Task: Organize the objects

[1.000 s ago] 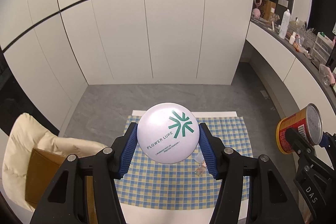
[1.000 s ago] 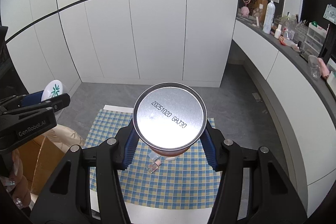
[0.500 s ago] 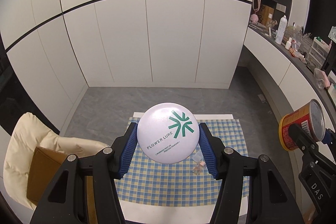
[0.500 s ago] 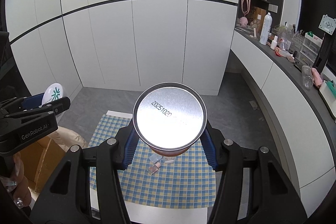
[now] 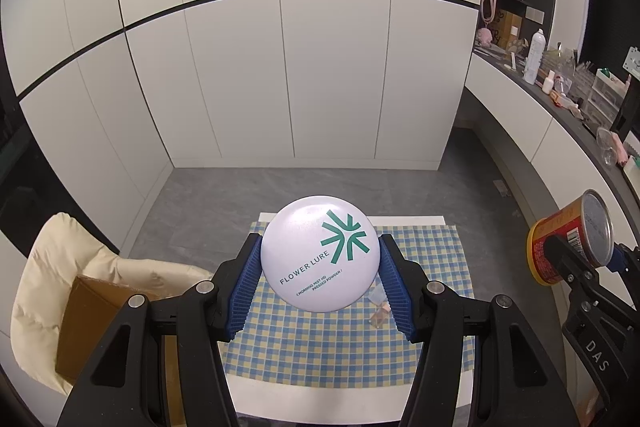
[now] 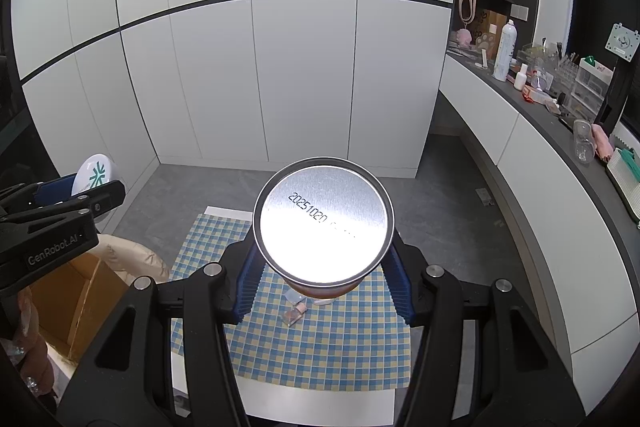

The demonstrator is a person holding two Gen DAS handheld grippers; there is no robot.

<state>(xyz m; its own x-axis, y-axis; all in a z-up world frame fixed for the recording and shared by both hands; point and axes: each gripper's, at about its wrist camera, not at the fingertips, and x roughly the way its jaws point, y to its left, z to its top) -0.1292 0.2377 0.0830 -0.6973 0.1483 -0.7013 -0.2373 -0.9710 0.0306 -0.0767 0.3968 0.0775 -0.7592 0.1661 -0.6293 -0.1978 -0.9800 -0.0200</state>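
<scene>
Two grippers each carry one thing, both lifted well clear of the table. Nearest the left camera, the left gripper (image 5: 320, 281) has its blue pads clamped on the rim of a round white powder compact (image 5: 319, 253), face tilted toward the lens. The right gripper (image 6: 322, 277) is closed the same way round a red can (image 6: 323, 227), whose silver end with a stamped date fills the middle of the right view; in the left view the can shows at the right edge, well apart from the compact.

Below both lies a blue-and-yellow checked cloth (image 6: 340, 339) on a white table (image 6: 312, 403), with a small clear bottle (image 6: 295, 313) lying on its side on the cloth. To the left sits an open cardboard box (image 6: 76, 303) against a cream cushion (image 5: 60, 267). Beyond is grey floor, then white cupboards, and a cluttered counter (image 6: 560, 119) along the right.

Judging by the grips, the compact is the riskier hold: the pads bear only on a thin curved edge, so a jolt or a twist could let it pivot and drop. The smooth can might slide if tipped further. Lowering either blind could knock the small bottle, since both held things hide the cloth beneath them.
</scene>
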